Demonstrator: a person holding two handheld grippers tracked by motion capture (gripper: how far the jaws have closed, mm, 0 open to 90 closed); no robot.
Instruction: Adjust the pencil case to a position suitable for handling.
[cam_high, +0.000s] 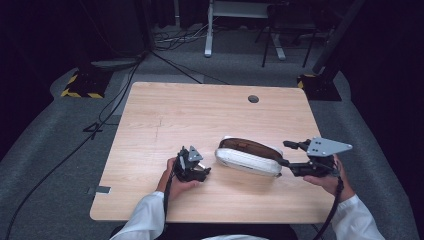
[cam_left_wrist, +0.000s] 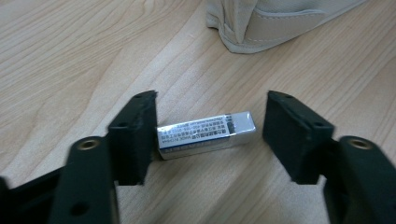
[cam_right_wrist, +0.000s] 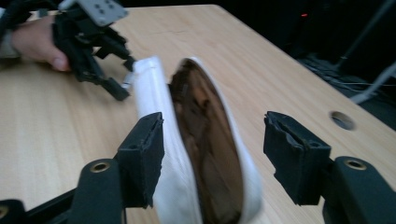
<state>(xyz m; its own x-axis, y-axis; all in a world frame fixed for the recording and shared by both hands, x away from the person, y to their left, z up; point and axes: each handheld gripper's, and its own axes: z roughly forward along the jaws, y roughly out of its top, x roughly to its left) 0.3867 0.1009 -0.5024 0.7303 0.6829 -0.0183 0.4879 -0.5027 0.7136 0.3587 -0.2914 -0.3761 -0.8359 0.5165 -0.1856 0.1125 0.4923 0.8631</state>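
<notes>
A white zip pouch (cam_high: 248, 156) with a brown lining lies open on the wooden table (cam_high: 200, 110), right of centre. My right gripper (cam_high: 285, 153) stands open at its right end. In the right gripper view the jaws straddle the pouch (cam_right_wrist: 205, 154), the left one close against its white wall and the right one well apart. Near the front edge, left of the pouch, my left gripper (cam_high: 202, 172) points down. In the left gripper view a small white block with a printed label (cam_left_wrist: 205, 134) lies between the jaws. The left jaw touches it and a gap remains at the right jaw.
A round cable hole (cam_high: 253, 99) sits at the table's far right. The pouch's corner (cam_left_wrist: 261, 21) lies just beyond the labelled block. Cables and stand bases with yellow-black tape (cam_high: 80, 85) are on the grey floor behind the table.
</notes>
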